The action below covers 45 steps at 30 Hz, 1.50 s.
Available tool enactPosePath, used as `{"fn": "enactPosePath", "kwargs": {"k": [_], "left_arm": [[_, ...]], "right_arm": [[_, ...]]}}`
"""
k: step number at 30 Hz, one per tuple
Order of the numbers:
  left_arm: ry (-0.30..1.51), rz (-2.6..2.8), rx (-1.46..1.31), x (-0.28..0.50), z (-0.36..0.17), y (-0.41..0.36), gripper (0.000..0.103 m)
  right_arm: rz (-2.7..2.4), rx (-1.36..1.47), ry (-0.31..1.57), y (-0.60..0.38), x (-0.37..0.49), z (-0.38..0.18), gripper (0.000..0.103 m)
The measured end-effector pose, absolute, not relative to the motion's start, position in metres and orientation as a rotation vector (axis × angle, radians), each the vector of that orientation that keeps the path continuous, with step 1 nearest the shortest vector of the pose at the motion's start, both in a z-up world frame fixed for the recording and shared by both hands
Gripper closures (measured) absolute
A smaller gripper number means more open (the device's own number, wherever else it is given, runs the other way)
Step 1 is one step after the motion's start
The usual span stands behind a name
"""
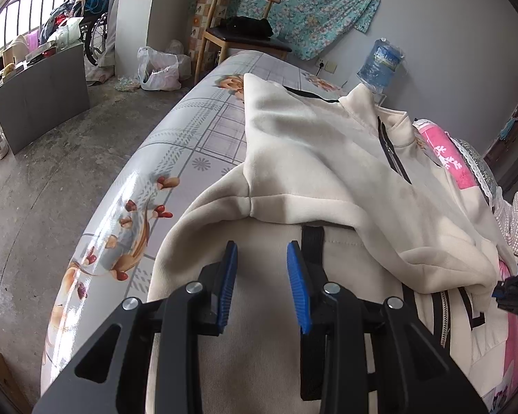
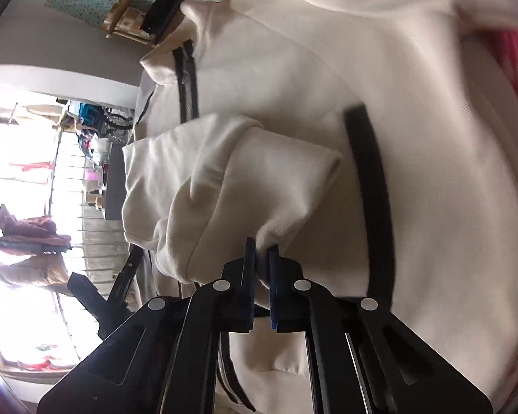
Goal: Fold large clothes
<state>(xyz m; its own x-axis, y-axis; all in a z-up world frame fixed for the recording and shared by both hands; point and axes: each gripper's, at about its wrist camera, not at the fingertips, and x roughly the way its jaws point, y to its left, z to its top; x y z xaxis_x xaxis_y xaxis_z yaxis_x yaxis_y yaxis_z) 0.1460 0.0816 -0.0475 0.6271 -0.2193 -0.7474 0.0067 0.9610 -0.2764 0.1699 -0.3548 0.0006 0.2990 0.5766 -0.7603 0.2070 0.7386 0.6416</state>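
Note:
A cream zip-up jacket (image 1: pixel 310 158) with black trim lies on a table with a floral cloth (image 1: pixel 176 145). One sleeve is folded across its body. My left gripper (image 1: pixel 261 252) is open and empty, hovering just above the jacket's lower back. My right gripper (image 2: pixel 261 252) is shut on the jacket's sleeve cuff (image 2: pixel 245 186), holding it over the jacket body (image 2: pixel 414 138). The right gripper also shows at the right edge of the left wrist view (image 1: pixel 514 286).
A wooden chair (image 1: pixel 241 31) with a black item stands past the table's far end. A water bottle (image 1: pixel 380 65) and pink fabric (image 1: pixel 449 158) lie at the right. A grey cabinet (image 1: pixel 41 96), plastic bags (image 1: pixel 159 69) and shoes sit on the concrete floor at the left.

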Motion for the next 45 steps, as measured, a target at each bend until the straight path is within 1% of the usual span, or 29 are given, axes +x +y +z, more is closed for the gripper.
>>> {"fn": "enactPosePath", "kwargs": {"k": [5, 7, 8, 11, 12, 14, 16, 18, 21, 23, 25, 26, 28, 34, 36, 39, 41, 42, 43, 45], "left_arm": [[0.877, -0.112, -0.274, 0.145, -0.048, 0.085, 0.074], [0.876, -0.107, -0.272, 0.145, -0.048, 0.085, 0.074], [0.876, -0.102, -0.268, 0.144, -0.048, 0.084, 0.074], [0.874, -0.08, -0.256, 0.144, -0.047, 0.083, 0.074], [0.873, -0.072, -0.254, 0.143, -0.047, 0.084, 0.074], [0.873, -0.057, -0.255, 0.143, -0.046, 0.086, 0.074], [0.873, -0.054, -0.254, 0.142, -0.046, 0.086, 0.074], [0.875, -0.049, -0.243, 0.143, -0.046, 0.084, 0.074], [0.876, -0.044, -0.233, 0.142, -0.046, 0.083, 0.074], [0.876, -0.044, -0.236, 0.142, -0.046, 0.084, 0.074], [0.876, -0.042, -0.234, 0.143, -0.047, 0.084, 0.074], [0.877, -0.04, -0.232, 0.143, -0.047, 0.084, 0.074], [0.878, -0.038, -0.228, 0.144, -0.047, 0.083, 0.074], [0.877, -0.029, -0.213, 0.143, -0.047, 0.08, 0.074], [0.877, -0.03, -0.214, 0.143, -0.047, 0.08, 0.074], [0.878, -0.027, -0.21, 0.144, -0.047, 0.08, 0.074], [0.879, -0.025, -0.206, 0.144, -0.047, 0.079, 0.074], [0.879, -0.025, -0.205, 0.143, -0.048, 0.079, 0.074], [0.879, -0.025, -0.206, 0.143, -0.048, 0.079, 0.074], [0.879, -0.025, -0.206, 0.143, -0.048, 0.079, 0.074]], "right_arm": [[0.37, 0.56, 1.112, -0.299, 0.244, 0.08, 0.1], [0.484, 0.493, 1.025, -0.251, 0.276, 0.136, 0.1], [0.541, 0.455, 0.948, -0.227, 0.281, 0.166, 0.1], [0.743, 0.289, 0.681, -0.165, 0.257, 0.269, 0.1], [0.77, 0.251, 0.613, -0.158, 0.245, 0.291, 0.1], [0.762, 0.189, 0.518, -0.161, 0.227, 0.312, 0.1], [0.675, 0.153, 0.506, -0.184, 0.222, 0.303, 0.1], [0.557, 0.178, 0.597, -0.222, 0.237, 0.264, 0.1], [0.344, 0.21, 0.778, -0.283, 0.263, 0.174, 0.1], [0.216, 0.208, 0.925, -0.314, 0.274, 0.102, 0.1], [0.149, 0.225, 1.04, -0.334, 0.279, 0.049, 0.1], [0.122, 0.227, 1.068, -0.339, 0.281, 0.032, 0.1], [0.111, 0.241, 1.059, -0.343, 0.279, 0.024, 0.1], [0.142, 0.263, 0.957, -0.352, 0.269, 0.066, 0.101], [0.129, 0.254, 0.973, -0.354, 0.267, 0.056, 0.101], [0.084, 0.214, 1.051, -0.358, 0.276, 0.017, 0.1], [0.068, 0.195, 1.077, -0.36, 0.28, 0.001, 0.098], [0.058, 0.172, 1.075, -0.359, 0.28, -0.001, 0.094], [0.031, 0.136, 1.071, -0.358, 0.279, 0.0, 0.086], [-0.027, 0.061, 1.052, -0.354, 0.276, 0.007, 0.081]]}}
